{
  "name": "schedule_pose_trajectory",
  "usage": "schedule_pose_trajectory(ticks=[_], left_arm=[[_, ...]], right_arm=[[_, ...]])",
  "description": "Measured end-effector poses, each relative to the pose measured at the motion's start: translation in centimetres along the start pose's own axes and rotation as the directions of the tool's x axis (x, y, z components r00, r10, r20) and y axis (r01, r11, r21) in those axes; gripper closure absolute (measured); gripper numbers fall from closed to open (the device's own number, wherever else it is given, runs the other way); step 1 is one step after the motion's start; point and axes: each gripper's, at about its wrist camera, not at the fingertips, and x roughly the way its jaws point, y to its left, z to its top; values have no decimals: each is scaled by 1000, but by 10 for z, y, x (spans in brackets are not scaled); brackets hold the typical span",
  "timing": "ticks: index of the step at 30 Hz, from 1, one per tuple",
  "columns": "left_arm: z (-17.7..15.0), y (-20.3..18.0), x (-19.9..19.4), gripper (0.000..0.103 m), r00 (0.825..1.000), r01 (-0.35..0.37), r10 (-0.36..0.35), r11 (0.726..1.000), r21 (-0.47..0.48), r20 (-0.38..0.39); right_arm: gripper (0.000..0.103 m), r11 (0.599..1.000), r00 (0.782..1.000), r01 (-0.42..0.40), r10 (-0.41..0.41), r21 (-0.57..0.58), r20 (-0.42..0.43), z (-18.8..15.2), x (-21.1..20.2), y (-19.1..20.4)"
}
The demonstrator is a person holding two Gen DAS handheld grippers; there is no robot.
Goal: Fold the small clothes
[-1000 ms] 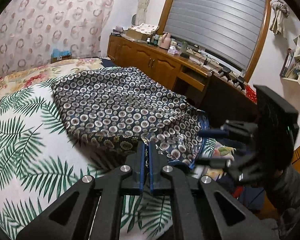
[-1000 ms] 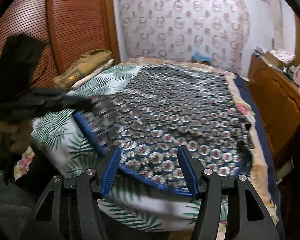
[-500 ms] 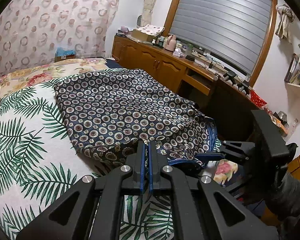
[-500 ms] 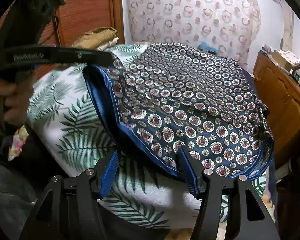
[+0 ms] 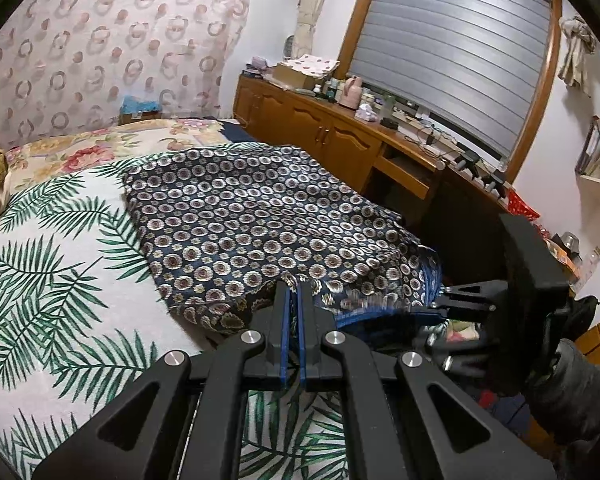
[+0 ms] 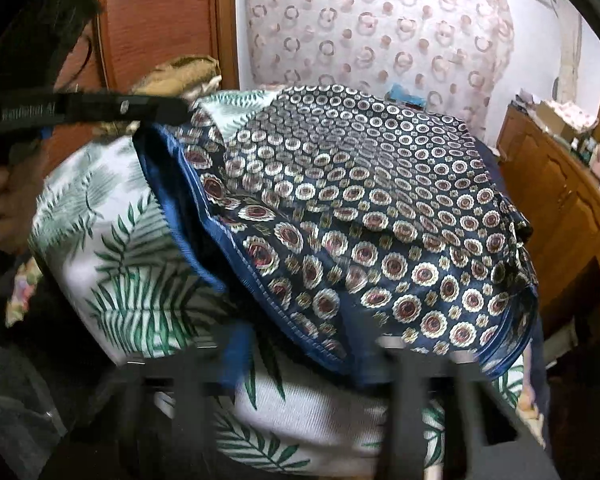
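Observation:
A navy cloth with a ring-and-flower print and blue border (image 5: 259,224) lies on the bed; it also shows in the right wrist view (image 6: 360,208). My left gripper (image 5: 293,292) is shut on the cloth's near edge and holds that corner lifted; it shows in the right wrist view (image 6: 179,110) at the upper left. My right gripper (image 6: 304,352) is blurred, its fingers spread apart at the cloth's near blue border; in the left wrist view it (image 5: 432,320) sits at the cloth's right corner.
The bed has a white cover with green palm leaves (image 5: 47,280). A wooden sideboard with clutter (image 5: 340,136) runs along the right. A wooden wardrobe (image 6: 159,20) and a pillow (image 6: 179,70) are at the left. A patterned curtain (image 6: 380,28) hangs behind.
My left gripper has lifted the cloth's corner and carried it over the cloth. My right gripper has moved in close to the cloth's near border and blurs with motion.

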Motion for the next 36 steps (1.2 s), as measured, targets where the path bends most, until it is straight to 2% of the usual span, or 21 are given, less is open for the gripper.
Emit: schedule_pose_trajectory(ticks=[3, 5, 9, 11, 16, 18, 19, 21, 23, 28, 32, 36], left_arm=[[3, 1, 2, 99, 999, -39, 39, 999, 7, -12], [5, 3, 3, 99, 997, -71, 71, 997, 14, -10], [10, 12, 2, 98, 997, -83, 83, 997, -2, 0], [13, 15, 1, 89, 995, -99, 99, 995, -2, 4], [27, 28, -2, 79, 989, -146, 146, 989, 11, 36], [32, 34, -4, 71, 987, -156, 155, 988, 11, 47], [34, 39, -5, 61, 985, -164, 163, 986, 13, 55], [37, 45, -5, 56, 982, -180, 178, 983, 19, 68], [39, 53, -2, 42, 978, -202, 201, 979, 22, 61], [41, 74, 1, 23, 978, -198, 197, 980, 6, 72], [43, 90, 3, 22, 980, -181, 182, 983, -18, 74], [44, 100, 5, 22, 975, -209, 209, 978, -17, 78]], right_arm=[[97, 1000, 999, 6, -6, -9, 37, 14, -4, -4], [98, 1000, 998, 12, -11, -16, 62, 23, -6, -6], [99, 999, 994, 23, -19, -36, 108, 44, -9, -11], [99, 999, 992, 31, -25, -45, 127, 52, -8, -13], [99, 997, 987, 46, -35, -69, 154, 69, -2, -19], [99, 996, 987, 45, -34, -72, 157, 75, 4, -22], [99, 997, 988, 41, -31, -64, 151, 76, 9, -25], [99, 998, 988, 26, -17, -57, 151, 83, 14, -32], [99, 998, 988, 14, -5, -55, 153, 90, 21, -37], [99, 997, 987, 18, -5, -80, 159, 110, 41, -41], [99, 993, 986, 34, -15, -115, 164, 124, 60, -40], [99, 987, 985, 53, -26, -153, 173, 140, 75, -42]])
